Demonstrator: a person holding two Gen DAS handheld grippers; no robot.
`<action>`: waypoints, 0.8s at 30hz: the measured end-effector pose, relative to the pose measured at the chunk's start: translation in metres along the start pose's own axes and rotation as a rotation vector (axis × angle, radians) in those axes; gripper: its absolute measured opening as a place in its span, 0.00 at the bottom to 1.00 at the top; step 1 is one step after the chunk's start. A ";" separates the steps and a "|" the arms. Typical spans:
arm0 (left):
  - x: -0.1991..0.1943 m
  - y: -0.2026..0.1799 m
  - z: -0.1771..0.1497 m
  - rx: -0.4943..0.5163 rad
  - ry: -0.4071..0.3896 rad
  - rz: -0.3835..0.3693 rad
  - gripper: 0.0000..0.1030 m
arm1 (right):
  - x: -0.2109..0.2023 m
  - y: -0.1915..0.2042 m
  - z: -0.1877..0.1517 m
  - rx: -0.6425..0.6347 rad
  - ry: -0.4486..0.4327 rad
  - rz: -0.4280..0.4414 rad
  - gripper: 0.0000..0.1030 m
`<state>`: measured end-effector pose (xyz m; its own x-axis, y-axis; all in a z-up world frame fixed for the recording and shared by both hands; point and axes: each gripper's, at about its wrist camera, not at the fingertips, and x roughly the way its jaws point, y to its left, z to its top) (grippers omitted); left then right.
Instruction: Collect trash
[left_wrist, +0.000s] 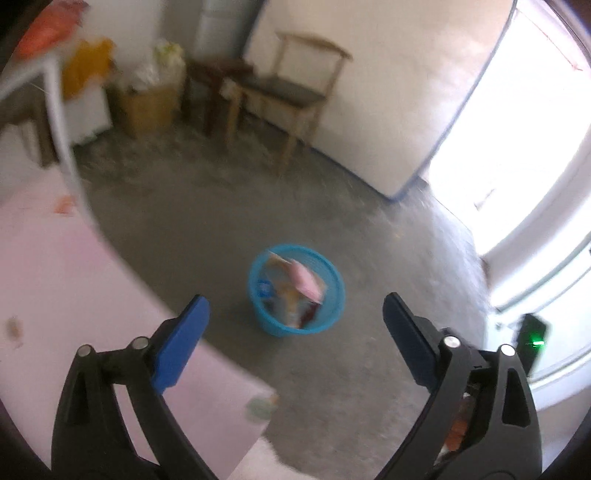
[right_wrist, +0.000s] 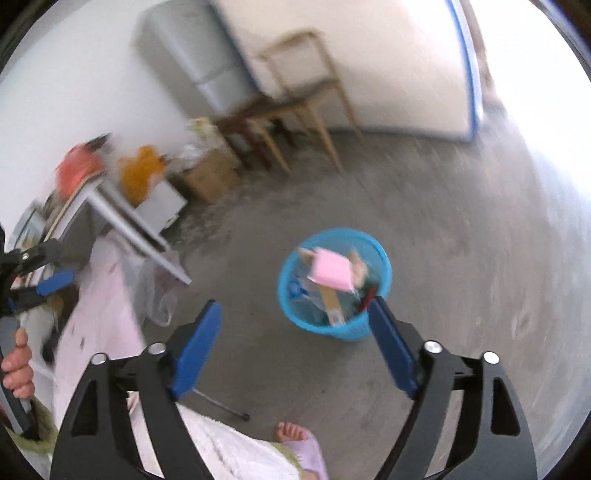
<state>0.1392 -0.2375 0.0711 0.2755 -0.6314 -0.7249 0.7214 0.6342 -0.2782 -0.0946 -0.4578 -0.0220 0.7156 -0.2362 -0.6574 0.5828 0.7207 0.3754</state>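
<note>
A: Left wrist view first. Where's the trash?

B: Most of it is in the blue basket (left_wrist: 296, 290), standing on the concrete floor (left_wrist: 369, 236) just below centre. A pink packet (left_wrist: 306, 282) and other wrappers stick out of it. The left gripper (left_wrist: 295, 314) hangs above, jaws spread wide with nothing between the blue pads (left_wrist: 183, 343).

A: Anything left to pick up?

B: Possibly. On the pink tablecloth (left_wrist: 55, 277) at nine o'clock there are small scraps, one greenish bit (left_wrist: 260, 406) near the cloth's corner at six o'clock. Too blurred to name.

A: Right wrist view?

B: The same basket (right_wrist: 334, 284) sits just right of centre, the packet (right_wrist: 330, 271) on top. The right gripper (right_wrist: 295, 325) is wide open too and empty; its right pad (right_wrist: 391, 350) overlaps the basket's rim in the picture, though I judge it well above it.

A: So which step?

B: I'd say a drop is finished. Next calls for swinging toward the table at nine o'clock, where the left gripper (right_wrist: 44, 284) shows, and closing on a scrap.
</note>
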 end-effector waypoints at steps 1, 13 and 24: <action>-0.016 0.003 -0.008 -0.002 -0.028 0.027 0.90 | -0.009 0.012 -0.001 -0.039 -0.015 0.000 0.88; -0.113 0.025 -0.117 -0.113 -0.191 0.302 0.92 | -0.093 0.121 -0.056 -0.377 -0.111 -0.036 0.94; -0.128 0.015 -0.178 -0.186 -0.326 0.485 0.92 | -0.106 0.135 -0.086 -0.496 -0.083 -0.168 0.94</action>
<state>0.0015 -0.0673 0.0473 0.7464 -0.3363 -0.5743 0.3497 0.9324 -0.0914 -0.1245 -0.2793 0.0422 0.6682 -0.4112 -0.6201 0.4539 0.8856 -0.0982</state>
